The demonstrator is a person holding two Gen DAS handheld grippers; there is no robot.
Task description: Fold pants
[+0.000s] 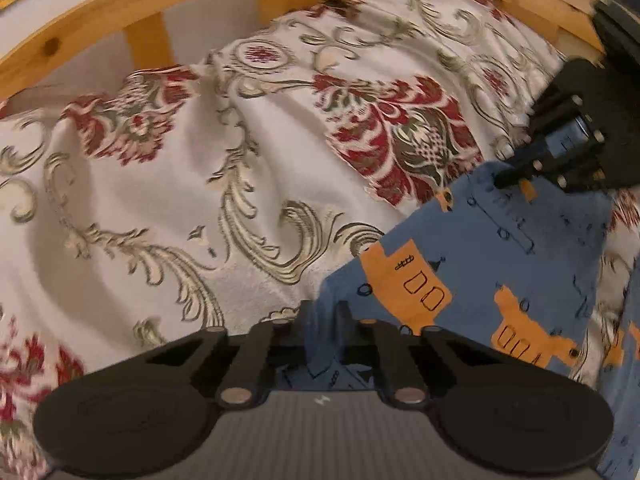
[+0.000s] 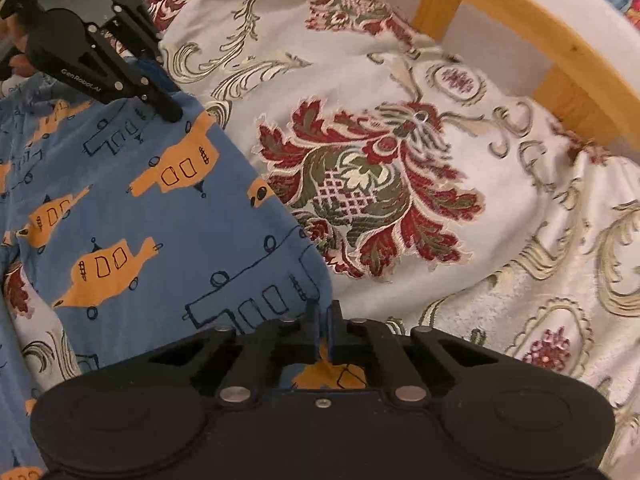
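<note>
We find the left gripper closed on one corner of the blue pants lying on the floral bedspread, and the right gripper likewise pinching the other corner, beside the wooden rail.

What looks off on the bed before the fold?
Nothing is damaged. The blue pants lie rumpled rather than flat, and the floral bedspread under them is creased. Both the left gripper and right gripper are pinching one pants edge.
</note>
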